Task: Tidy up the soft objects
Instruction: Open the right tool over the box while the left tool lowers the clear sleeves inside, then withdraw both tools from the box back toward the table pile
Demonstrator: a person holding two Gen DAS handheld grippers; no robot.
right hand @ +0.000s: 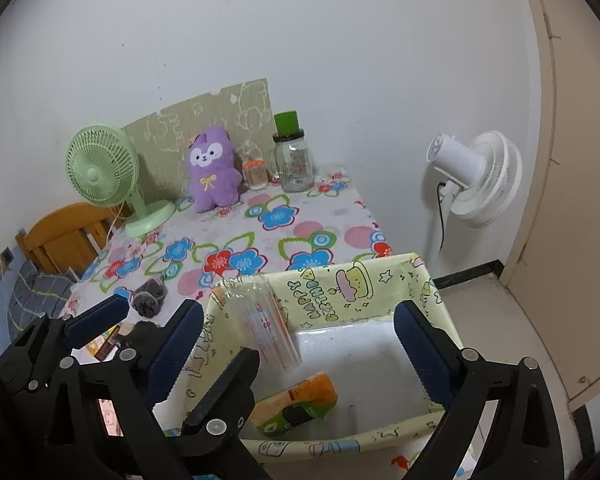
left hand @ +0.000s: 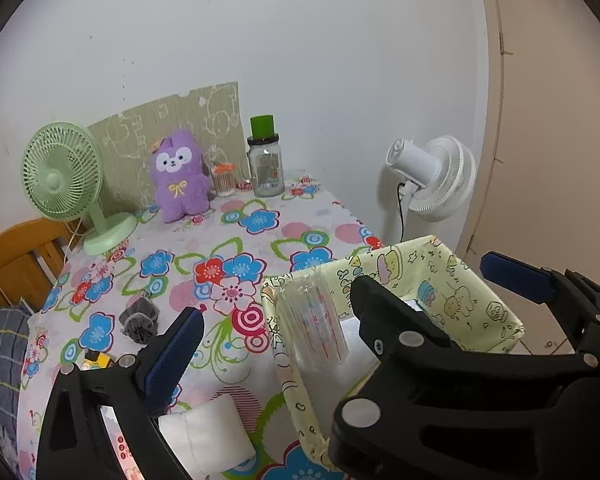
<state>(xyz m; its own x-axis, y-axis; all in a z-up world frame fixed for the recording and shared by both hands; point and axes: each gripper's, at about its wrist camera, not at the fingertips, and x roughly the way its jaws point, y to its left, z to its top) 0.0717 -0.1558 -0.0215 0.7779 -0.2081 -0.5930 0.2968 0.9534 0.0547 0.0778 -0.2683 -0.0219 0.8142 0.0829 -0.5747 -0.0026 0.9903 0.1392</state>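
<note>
Yellow cartoon-print box (right hand: 340, 300) on the floral desk (left hand: 220, 240) holds a clear plastic packet (right hand: 270, 332); both left tongs (left hand: 340, 300) and right tongs (right hand: 300, 340) gape empty above it.

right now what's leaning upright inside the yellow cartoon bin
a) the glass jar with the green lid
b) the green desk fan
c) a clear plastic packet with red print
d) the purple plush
c: the clear plastic packet stands against the inner wall of the yellow bin, while the plush, fan and jar sit at the table's far end.
</note>
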